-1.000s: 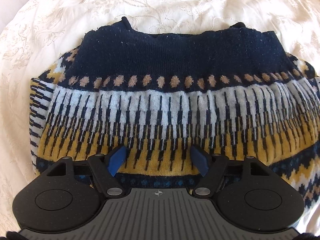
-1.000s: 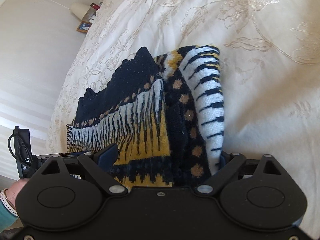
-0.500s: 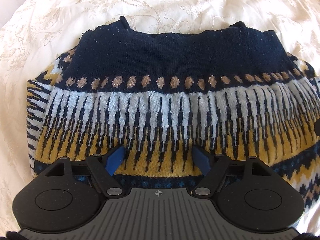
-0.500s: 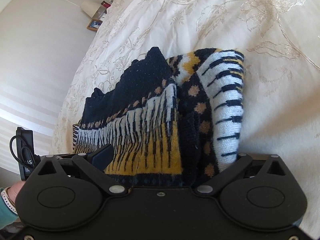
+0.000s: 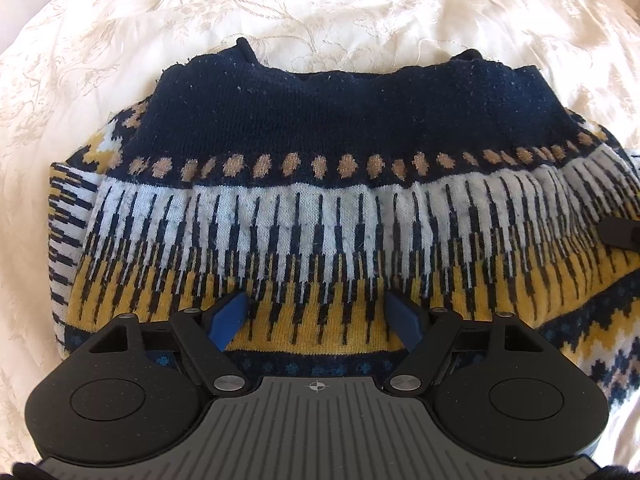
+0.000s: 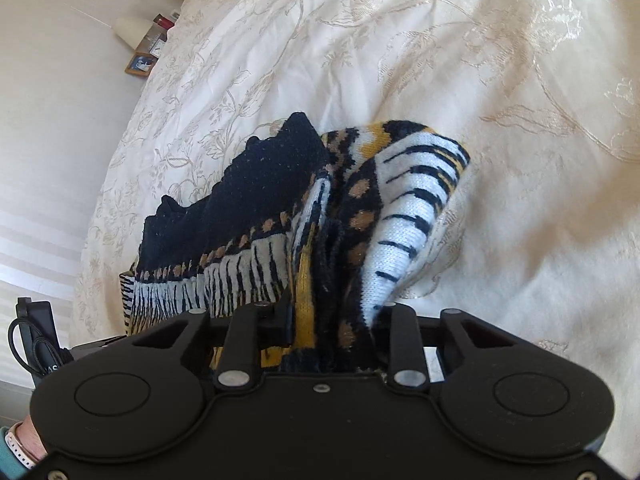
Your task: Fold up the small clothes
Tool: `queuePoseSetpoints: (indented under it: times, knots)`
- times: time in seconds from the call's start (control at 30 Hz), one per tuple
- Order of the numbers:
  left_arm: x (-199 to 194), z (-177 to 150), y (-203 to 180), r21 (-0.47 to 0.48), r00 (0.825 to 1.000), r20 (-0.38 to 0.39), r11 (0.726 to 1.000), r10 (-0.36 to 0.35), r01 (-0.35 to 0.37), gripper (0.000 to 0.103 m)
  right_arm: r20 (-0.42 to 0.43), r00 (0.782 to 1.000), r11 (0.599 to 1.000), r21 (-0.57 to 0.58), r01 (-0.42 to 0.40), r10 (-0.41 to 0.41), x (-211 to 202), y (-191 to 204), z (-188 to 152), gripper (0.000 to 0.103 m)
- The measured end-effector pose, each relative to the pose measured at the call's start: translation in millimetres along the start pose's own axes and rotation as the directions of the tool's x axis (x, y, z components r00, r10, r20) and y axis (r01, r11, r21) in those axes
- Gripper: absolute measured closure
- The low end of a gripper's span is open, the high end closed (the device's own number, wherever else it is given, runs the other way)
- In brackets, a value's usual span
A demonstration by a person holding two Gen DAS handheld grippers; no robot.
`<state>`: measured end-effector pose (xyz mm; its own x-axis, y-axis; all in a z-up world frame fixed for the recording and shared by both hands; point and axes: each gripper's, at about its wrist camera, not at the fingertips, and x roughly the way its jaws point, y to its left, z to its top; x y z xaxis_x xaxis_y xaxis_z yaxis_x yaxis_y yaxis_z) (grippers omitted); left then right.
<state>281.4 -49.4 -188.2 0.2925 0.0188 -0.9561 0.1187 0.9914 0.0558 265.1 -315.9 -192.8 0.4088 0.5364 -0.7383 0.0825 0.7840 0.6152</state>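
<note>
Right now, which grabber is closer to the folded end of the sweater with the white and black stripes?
Right. The right gripper has its jaws pinched on that bunched end of the sweater. The left gripper sits open over the yellow band at the sweater's front edge.

Bedspread point(image 5: 360, 12) bare beyond sweater point(image 5: 320, 184) on far side and far left: free passage there. Sweater fills near and middle ground. Right tongs point(image 6: 332, 320) clamped on bunched sweater edge, blocking its right side. Bedspread to right of bunch open. Lamp point(image 6: 130, 34) and picture frame point(image 6: 141, 64) far left, off bed.
</note>
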Motion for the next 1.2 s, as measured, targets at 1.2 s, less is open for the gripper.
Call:
queuePoseSetpoints:
  times: [1.2]
  knots:
    - [-76,-109,227,-0.195,0.999,0.019,0.98,-0.043,0.046,0.049,-0.048,0.963,0.911,-0.339,0.235,-0.267,136,275,-54,0.068]
